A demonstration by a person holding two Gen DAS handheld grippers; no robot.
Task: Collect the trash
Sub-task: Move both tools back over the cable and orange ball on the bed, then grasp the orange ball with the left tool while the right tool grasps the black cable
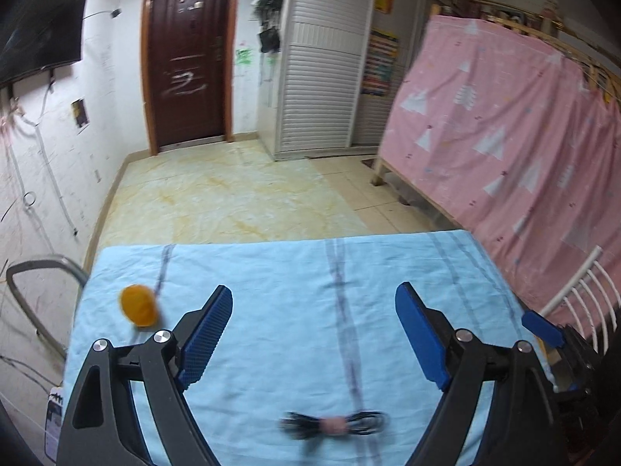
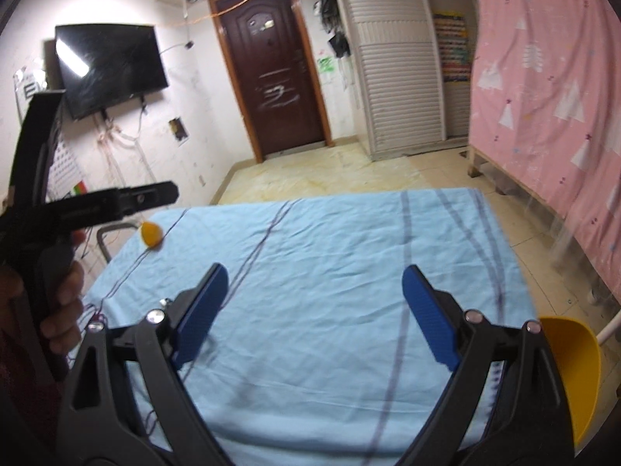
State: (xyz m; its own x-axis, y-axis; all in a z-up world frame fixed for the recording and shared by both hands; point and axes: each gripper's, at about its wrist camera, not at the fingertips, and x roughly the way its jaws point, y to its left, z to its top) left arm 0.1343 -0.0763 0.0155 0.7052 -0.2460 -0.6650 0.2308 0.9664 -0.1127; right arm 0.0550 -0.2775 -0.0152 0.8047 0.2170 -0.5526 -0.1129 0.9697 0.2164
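Both hand-held grippers, left (image 1: 313, 310) and right (image 2: 315, 291), hang wide open and empty over the blue-clothed surface (image 1: 271, 272); best approach the orange scrap (image 1: 139, 305) low, straddling it squarely.

Both views show indoor artificial light, moderately bright, with a source glaring at twelve o'clock in the right wrist view. The television (image 2: 110, 68) carries a reflective streak. Strong fisheye bending and dark vignetting mark all edges. Motion blur softens the cable bundle (image 1: 333, 423) and the pink curtain (image 2: 551, 124).
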